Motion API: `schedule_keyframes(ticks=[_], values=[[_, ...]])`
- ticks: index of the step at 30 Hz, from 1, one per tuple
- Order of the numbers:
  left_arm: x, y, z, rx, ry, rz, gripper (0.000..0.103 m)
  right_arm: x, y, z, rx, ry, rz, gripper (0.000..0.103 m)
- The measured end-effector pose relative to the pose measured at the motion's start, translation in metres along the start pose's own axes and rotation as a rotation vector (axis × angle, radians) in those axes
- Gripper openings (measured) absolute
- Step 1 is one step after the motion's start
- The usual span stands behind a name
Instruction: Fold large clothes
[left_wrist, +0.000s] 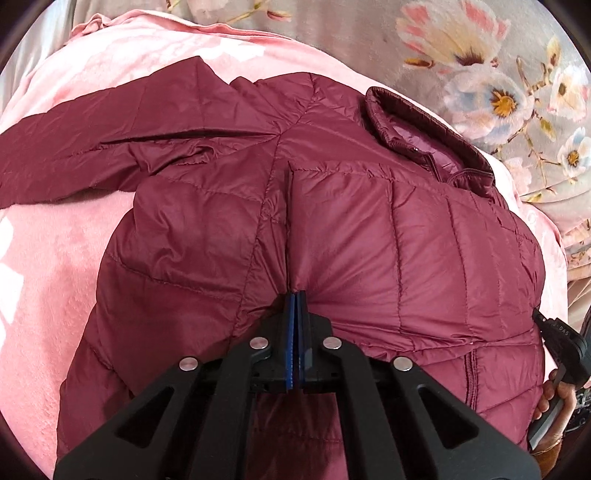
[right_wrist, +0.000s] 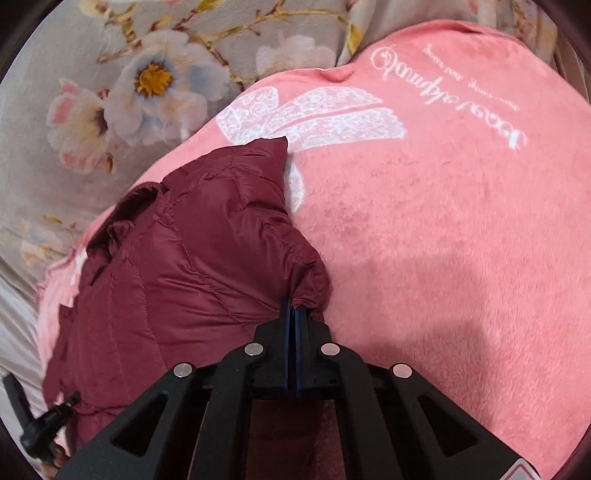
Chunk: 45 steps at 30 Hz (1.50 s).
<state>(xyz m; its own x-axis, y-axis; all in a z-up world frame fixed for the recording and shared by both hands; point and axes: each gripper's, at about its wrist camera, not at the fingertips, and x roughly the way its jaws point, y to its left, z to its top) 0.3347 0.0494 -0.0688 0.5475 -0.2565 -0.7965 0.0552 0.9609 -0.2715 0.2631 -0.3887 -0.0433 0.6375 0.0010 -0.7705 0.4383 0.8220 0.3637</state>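
A maroon quilted puffer jacket (left_wrist: 351, 236) lies spread on a pink blanket (left_wrist: 48, 266), front up, collar at the upper right and one sleeve stretched to the left. My left gripper (left_wrist: 296, 295) is shut on a pinch of the jacket's fabric, which pulls into a ridge ahead of it. In the right wrist view the jacket (right_wrist: 177, 266) fills the left half. My right gripper (right_wrist: 295, 306) is shut on a bunched end of the jacket, apparently a sleeve cuff, near the blanket (right_wrist: 443, 240). The right gripper's body also shows in the left wrist view (left_wrist: 561, 343).
The pink blanket with white print lies over a grey bedspread with large flowers (left_wrist: 480, 48), seen too in the right wrist view (right_wrist: 129, 85). A hand (left_wrist: 554, 398) holds the other gripper at the right edge. Bare pink blanket stretches right of the jacket in the right wrist view.
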Motion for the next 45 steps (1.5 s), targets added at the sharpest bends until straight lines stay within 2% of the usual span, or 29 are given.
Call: schedule_keyframes(ticks=[3,4,5,6,8,9,11,15,18,23,26,31,34,36,37,38,40,42,45], values=[[-0.004,-0.002,0.0,0.012,-0.014,0.017,0.002,-0.017,0.01,-0.004,-0.038,-0.01,-0.072,0.004],[-0.007,-0.002,0.0,0.014,-0.022,0.031,0.002,-0.026,0.011,-0.006,-0.039,-0.027,-0.086,0.007],[-0.015,-0.001,-0.001,0.016,-0.039,0.052,0.002,-0.038,0.014,-0.01,-0.049,-0.054,-0.111,0.015],[-0.023,0.0,-0.002,0.021,-0.063,0.066,0.002,-0.053,0.02,-0.013,-0.065,-0.09,-0.126,0.016],[-0.042,-0.002,-0.003,0.035,-0.111,0.092,0.002,-0.073,0.036,-0.018,-0.096,-0.134,-0.094,0.016],[-0.049,-0.004,-0.002,0.036,-0.126,0.095,0.002,-0.083,0.054,-0.021,-0.135,-0.143,-0.051,0.016],[-0.062,-0.012,0.001,0.032,-0.137,0.073,0.002,-0.09,0.086,-0.028,-0.209,-0.145,0.005,0.013],[-0.068,-0.04,0.002,0.066,-0.123,0.006,0.002,-0.072,0.163,-0.056,-0.356,-0.075,0.118,0.009],[-0.055,-0.057,-0.002,0.089,-0.084,-0.01,0.002,-0.044,0.195,-0.077,-0.402,-0.008,0.139,0.009],[-0.018,-0.058,-0.011,0.086,0.01,0.006,0.002,-0.008,0.21,-0.103,-0.421,0.07,0.11,0.009],[-0.008,-0.053,-0.018,0.08,0.024,-0.004,0.002,0.006,0.205,-0.112,-0.41,0.11,0.096,0.007],[-0.005,-0.052,-0.025,0.084,0.004,-0.01,0.002,0.009,0.211,-0.12,-0.44,0.079,0.057,0.004],[-0.006,-0.047,-0.025,0.063,-0.002,-0.043,0.002,0.009,0.216,-0.125,-0.464,0.059,0.031,0.004],[-0.016,-0.029,-0.022,-0.001,0.003,-0.112,0.003,0.009,0.214,-0.123,-0.457,0.06,0.039,0.004],[-0.022,-0.022,-0.019,-0.021,-0.007,-0.118,0.004,0.009,0.212,-0.122,-0.451,0.061,0.046,0.004],[-0.034,-0.005,-0.015,-0.058,-0.034,-0.121,0.01,0.009,0.211,-0.121,-0.446,0.062,0.051,0.004],[-0.06,0.04,-0.005,-0.153,-0.111,-0.1,0.048,0.009,0.21,-0.121,-0.442,0.062,0.054,0.003],[-0.082,0.086,0.004,-0.238,-0.188,-0.058,0.052,0.009,0.211,-0.122,-0.445,0.06,0.05,0.003],[-0.108,0.164,0.023,-0.337,-0.247,0.092,0.053,0.009,0.213,-0.123,-0.452,0.056,0.041,0.003]])
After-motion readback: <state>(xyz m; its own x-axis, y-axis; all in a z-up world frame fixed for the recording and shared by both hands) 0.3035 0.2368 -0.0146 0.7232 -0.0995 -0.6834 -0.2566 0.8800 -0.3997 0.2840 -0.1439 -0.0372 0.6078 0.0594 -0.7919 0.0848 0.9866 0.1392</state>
